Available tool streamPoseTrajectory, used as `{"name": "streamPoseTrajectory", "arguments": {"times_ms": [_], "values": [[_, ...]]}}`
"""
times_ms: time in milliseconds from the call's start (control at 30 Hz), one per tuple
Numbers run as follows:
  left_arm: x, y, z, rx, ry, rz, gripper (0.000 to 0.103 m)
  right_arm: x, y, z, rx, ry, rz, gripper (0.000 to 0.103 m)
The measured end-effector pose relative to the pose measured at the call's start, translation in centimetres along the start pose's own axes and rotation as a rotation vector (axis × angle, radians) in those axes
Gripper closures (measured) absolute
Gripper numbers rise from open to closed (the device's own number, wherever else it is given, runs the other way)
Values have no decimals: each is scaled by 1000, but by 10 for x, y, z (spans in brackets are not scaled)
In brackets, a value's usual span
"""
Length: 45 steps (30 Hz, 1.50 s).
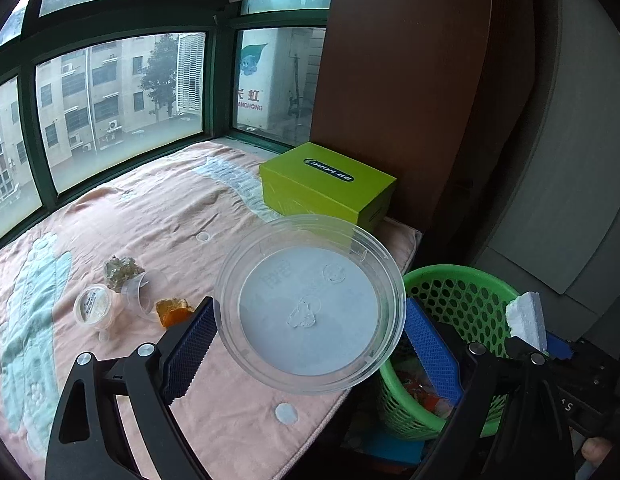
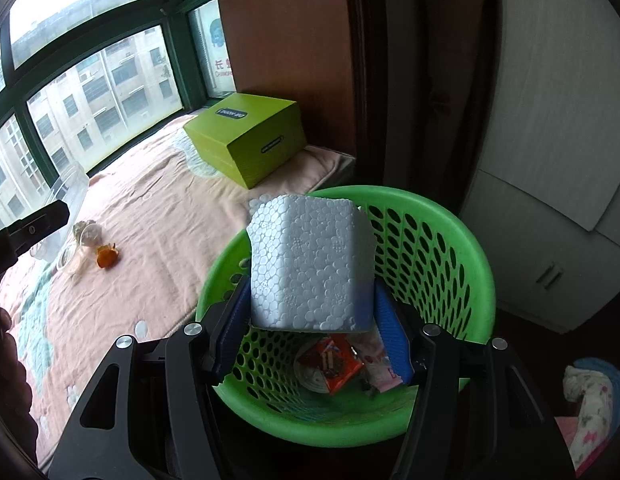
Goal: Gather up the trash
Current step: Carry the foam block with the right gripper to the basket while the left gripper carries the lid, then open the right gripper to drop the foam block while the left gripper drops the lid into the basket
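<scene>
Right wrist | foam block in right gripper | above green basket

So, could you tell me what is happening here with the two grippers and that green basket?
Someone is clearing trash off the pink blanket. The right gripper holds a white foam block over the green basket, which already has wrappers in it. The left gripper grips a clear plastic container above the blanket's edge. Two small cups and some scraps remain on the blanket.

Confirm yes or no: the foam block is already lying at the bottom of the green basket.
No. The right gripper holds the foam block between its jaws above the green basket.
</scene>
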State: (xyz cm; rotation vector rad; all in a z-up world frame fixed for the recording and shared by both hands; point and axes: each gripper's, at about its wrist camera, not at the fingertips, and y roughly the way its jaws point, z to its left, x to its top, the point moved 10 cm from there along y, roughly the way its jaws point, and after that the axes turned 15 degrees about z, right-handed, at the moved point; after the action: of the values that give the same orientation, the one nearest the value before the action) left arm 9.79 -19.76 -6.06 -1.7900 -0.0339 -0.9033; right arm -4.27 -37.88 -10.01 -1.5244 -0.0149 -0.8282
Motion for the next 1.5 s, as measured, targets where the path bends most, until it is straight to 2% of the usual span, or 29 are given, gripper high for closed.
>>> {"name": "streamPoseTrajectory", "arguments": {"times_ms": [67,233,1267,1500], "values": [[1,0,-6,-6,10,0,14,-1,-1,-4,-2,9,-2,37],[6,4,-21,-25,33,2,14,-1,-5,-15,-8,29,-11,36],[3,41,-122,-144,184,81,14,-10,-41,-65,-67,122,-88,30],[-2,46,-131,-172,196,100,9,-12,-42,-65,-62,124,-88,30]]}}
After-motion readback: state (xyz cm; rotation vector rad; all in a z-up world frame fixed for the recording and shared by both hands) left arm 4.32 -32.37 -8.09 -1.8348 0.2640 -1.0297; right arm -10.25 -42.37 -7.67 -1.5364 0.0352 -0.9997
